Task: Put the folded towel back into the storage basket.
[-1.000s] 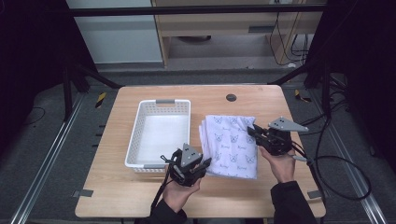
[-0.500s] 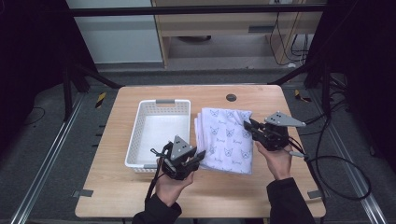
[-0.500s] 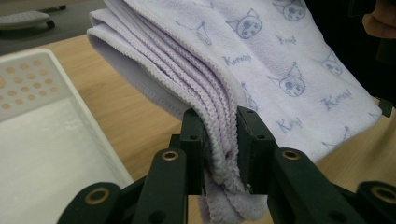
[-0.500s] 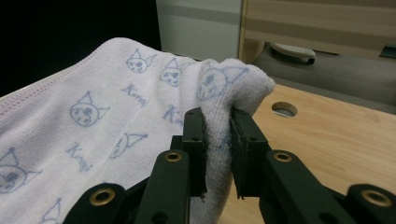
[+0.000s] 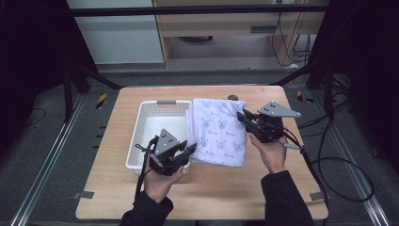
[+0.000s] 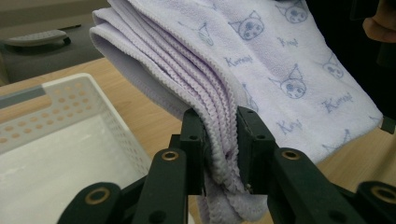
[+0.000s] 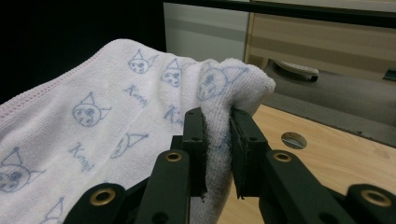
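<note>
A folded white towel (image 5: pixel 217 132) printed with blue cat faces hangs between my two grippers, lifted off the wooden table (image 5: pixel 211 197). My left gripper (image 5: pixel 190 148) is shut on its near left corner, where several folded layers (image 6: pixel 219 140) are pinched between the jaws. Over at the far right corner, my right gripper (image 5: pixel 241 116) is shut on a bunched fold of the towel (image 7: pixel 217 135). A white perforated basket (image 5: pixel 157 123) stands on the table just left of the towel, with its rim (image 6: pixel 60 91) close under the towel's left edge.
A small dark round hole (image 7: pixel 292 139) sits in the tabletop behind the towel. Cables (image 5: pixel 329 165) trail from the right gripper off the table's right side. Dark frame legs and a cabinet stand beyond the far edge.
Both grippers have risen and moved left with the towel, which has lifted off the table and shifted toward the basket.
</note>
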A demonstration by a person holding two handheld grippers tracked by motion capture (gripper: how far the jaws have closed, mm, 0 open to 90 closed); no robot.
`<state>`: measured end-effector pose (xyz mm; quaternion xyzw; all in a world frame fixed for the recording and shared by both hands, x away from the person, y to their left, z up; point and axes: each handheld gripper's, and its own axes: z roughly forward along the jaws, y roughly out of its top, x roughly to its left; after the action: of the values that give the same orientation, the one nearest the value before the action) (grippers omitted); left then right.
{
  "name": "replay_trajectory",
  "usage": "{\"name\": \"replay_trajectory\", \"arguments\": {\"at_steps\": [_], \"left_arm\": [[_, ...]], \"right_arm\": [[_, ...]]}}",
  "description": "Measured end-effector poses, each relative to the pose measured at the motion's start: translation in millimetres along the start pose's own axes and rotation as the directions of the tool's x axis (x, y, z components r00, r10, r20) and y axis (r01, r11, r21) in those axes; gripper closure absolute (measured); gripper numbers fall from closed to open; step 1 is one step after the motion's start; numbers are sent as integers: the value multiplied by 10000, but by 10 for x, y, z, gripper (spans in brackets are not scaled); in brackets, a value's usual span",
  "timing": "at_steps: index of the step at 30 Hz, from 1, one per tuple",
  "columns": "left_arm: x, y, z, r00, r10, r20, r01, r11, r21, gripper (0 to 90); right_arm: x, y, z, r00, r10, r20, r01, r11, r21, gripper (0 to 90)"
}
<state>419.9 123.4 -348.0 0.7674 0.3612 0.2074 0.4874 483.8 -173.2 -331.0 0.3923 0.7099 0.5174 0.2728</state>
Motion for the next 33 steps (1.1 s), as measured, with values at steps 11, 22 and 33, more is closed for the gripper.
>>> {"name": "replay_trajectory", "arguments": {"at_steps": [11,22,33], "left_arm": [[169,-4,-162,9995,-137,-274,130,9996,-266,732],[379,-61,-330,9972,-473,-585,445,9978,-488,732],[657,-163,-531,9926,-767,-941,710,9955,-625,732]], "right_arm": [[171,173,145,9996,-235,-145,234,9997,-101,778],[370,292,360,9982,-454,-380,452,9990,-72,778],[600,384,658,9948,-578,-840,572,9983,-95,779]]}}
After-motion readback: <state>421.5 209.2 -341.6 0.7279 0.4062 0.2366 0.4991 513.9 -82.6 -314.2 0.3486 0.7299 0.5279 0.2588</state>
